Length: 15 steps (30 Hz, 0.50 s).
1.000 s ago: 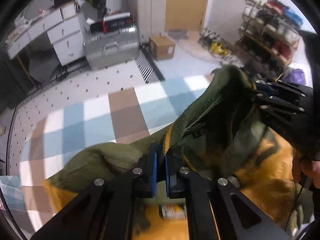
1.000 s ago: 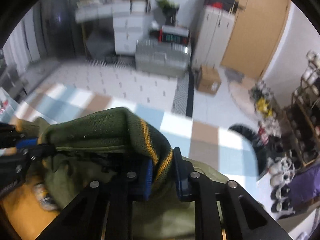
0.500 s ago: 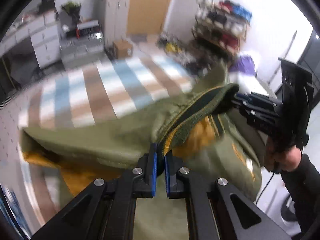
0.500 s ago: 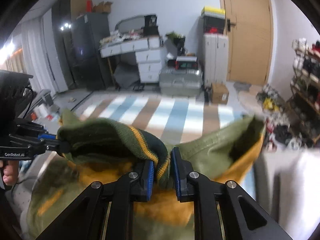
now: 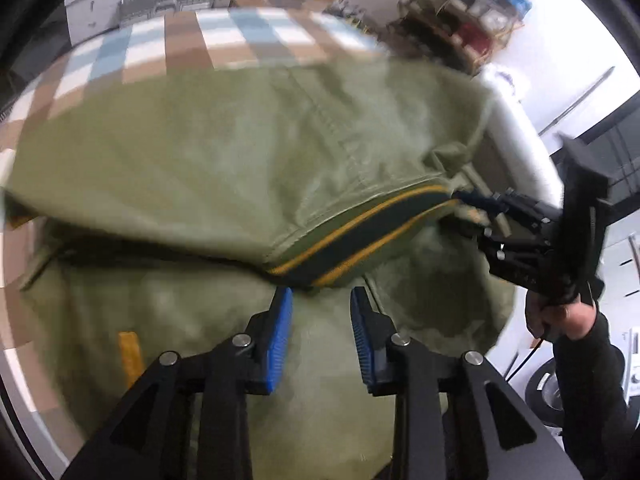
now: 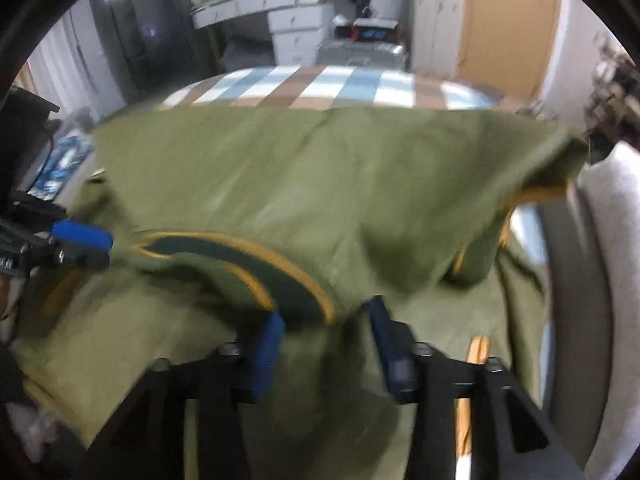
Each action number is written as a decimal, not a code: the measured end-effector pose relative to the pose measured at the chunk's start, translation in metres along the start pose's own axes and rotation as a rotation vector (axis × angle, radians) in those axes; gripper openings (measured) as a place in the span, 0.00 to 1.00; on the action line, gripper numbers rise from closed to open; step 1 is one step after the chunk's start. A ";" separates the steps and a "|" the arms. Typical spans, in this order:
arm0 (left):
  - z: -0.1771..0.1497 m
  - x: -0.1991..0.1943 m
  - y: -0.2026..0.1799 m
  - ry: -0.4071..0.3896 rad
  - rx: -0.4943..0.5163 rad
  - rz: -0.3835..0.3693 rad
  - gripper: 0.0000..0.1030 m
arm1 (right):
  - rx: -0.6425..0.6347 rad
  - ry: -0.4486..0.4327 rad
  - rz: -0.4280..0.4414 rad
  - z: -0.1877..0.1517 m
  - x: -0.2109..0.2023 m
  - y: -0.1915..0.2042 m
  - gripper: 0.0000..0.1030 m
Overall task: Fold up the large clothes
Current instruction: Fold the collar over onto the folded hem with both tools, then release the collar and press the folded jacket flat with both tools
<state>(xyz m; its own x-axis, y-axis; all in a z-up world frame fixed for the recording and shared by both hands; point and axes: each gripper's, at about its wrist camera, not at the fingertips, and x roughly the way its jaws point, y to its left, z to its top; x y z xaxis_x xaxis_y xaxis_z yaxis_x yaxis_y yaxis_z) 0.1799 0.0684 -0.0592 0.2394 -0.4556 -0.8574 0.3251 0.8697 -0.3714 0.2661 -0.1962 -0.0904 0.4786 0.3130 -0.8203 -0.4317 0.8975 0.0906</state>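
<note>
From your left wrist view, your left gripper [image 5: 322, 300] points down over the olive green jacket [image 5: 240, 148], which fills most of the frame from nine o'clock across to three. Its jaws have just been opening, and the blue pads [image 5: 280, 340] now stand apart with a clear gap; the dark ribbed hem with yellow stripes [image 5: 360, 236] lies just beyond the fingertips at about twelve o'clock of them, not pinched, though whether it brushes the left tip is hard to tell. That hem runs up toward two o'clock, where your right gripper [image 5: 476, 208] meets its far end, held by your hand [image 5: 560, 316] at three o'clock in a dark sleeve. The checked rug [image 5: 180, 40] shows past the jacket at eleven o'clock. From your right wrist view, the right gripper [image 6: 324, 316] also stands parted, its jaws having just been opening, and nothing is pressed between the pads. The striped hem [image 6: 248, 264] curves from just ahead of the left fingertip out toward nine o'clock, where the left gripper [image 6: 84, 244] sits beside its other end. The jacket [image 6: 320, 168] spreads from ten o'clock to two, one corner drooping at two o'clock beside a pale grey surface [image 6: 612, 240]. The picture is blurred, so finer contact cannot be judged.
</note>
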 end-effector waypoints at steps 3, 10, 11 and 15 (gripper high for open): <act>0.011 -0.039 0.006 -0.119 0.024 0.004 0.33 | 0.065 -0.059 0.125 -0.005 -0.033 -0.013 0.46; 0.087 -0.033 0.059 -0.229 -0.062 0.231 0.66 | 0.091 -0.248 0.003 0.083 -0.067 -0.032 0.73; 0.094 -0.018 0.067 -0.190 -0.079 0.235 0.66 | 0.085 -0.228 -0.023 0.099 -0.056 -0.036 0.72; 0.088 0.035 0.087 -0.072 -0.084 0.324 0.66 | 0.081 -0.090 -0.198 0.126 0.004 -0.059 0.70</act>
<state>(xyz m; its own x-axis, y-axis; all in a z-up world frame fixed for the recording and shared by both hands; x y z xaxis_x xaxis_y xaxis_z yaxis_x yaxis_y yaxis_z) 0.2973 0.1115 -0.0903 0.3829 -0.1629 -0.9093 0.1462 0.9826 -0.1145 0.3897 -0.2085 -0.0283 0.6156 0.1515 -0.7733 -0.2615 0.9650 -0.0191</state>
